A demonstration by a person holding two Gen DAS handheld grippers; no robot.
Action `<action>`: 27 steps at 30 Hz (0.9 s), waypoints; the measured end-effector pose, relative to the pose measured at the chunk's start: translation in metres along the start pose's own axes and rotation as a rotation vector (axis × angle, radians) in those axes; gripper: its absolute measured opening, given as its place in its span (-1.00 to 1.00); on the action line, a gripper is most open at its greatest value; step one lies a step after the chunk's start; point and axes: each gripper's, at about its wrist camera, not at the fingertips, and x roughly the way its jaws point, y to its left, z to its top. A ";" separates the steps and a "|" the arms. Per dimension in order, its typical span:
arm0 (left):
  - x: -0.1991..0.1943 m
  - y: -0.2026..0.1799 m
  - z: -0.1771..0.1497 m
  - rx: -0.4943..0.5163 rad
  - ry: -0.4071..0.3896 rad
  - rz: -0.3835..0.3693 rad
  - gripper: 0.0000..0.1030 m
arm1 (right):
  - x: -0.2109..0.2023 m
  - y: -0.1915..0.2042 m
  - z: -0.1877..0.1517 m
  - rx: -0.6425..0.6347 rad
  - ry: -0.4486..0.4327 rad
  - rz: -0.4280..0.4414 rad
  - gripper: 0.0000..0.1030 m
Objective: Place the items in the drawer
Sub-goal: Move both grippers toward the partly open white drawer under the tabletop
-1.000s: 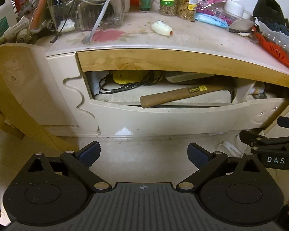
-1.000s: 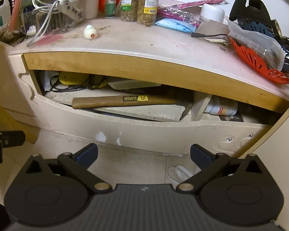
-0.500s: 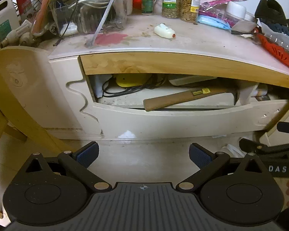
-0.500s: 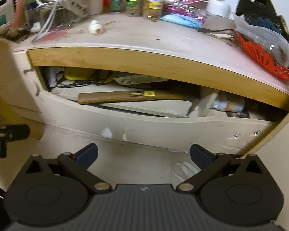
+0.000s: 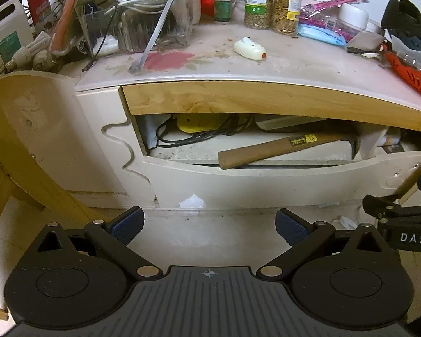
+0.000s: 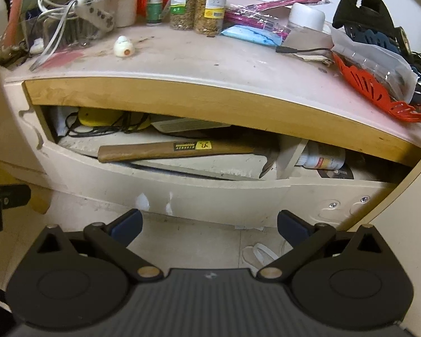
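Observation:
The cream drawer (image 5: 266, 182) (image 6: 210, 196) stands pulled open under the wood-edged desktop. Inside lie a wooden-handled hammer (image 5: 280, 147) (image 6: 176, 150), a yellow object with black cable (image 5: 199, 122) (image 6: 98, 118) and a bottle (image 6: 322, 158) in the right compartment. A small white bottle (image 5: 249, 49) (image 6: 123, 46) lies on the desktop. My left gripper (image 5: 209, 226) is open and empty, low in front of the drawer. My right gripper (image 6: 209, 226) is open and empty too; its body shows at the right of the left wrist view (image 5: 401, 224).
The desktop (image 5: 294, 64) is cluttered: two spice jars (image 5: 272, 0) (image 6: 199, 2), a power strip with cables (image 6: 95, 14), a blue pack (image 6: 249, 33), an orange basket (image 6: 379, 95), a white jug (image 5: 5, 33). A wooden frame (image 5: 28, 151) stands left.
Both grippers have drifted a little, so the drawer sits slightly higher and nearer in view. The jaws stay open and nothing has been picked up.

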 end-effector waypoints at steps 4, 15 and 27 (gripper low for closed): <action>0.007 0.000 0.003 -0.003 0.017 -0.004 1.00 | 0.004 -0.001 0.004 0.026 0.001 0.007 0.99; 0.028 -0.006 0.009 -0.006 0.042 0.012 1.00 | 0.017 0.003 0.004 0.014 0.015 0.023 0.99; 0.043 -0.011 0.016 0.007 0.046 0.019 1.00 | 0.036 0.004 0.010 0.032 0.044 0.025 0.99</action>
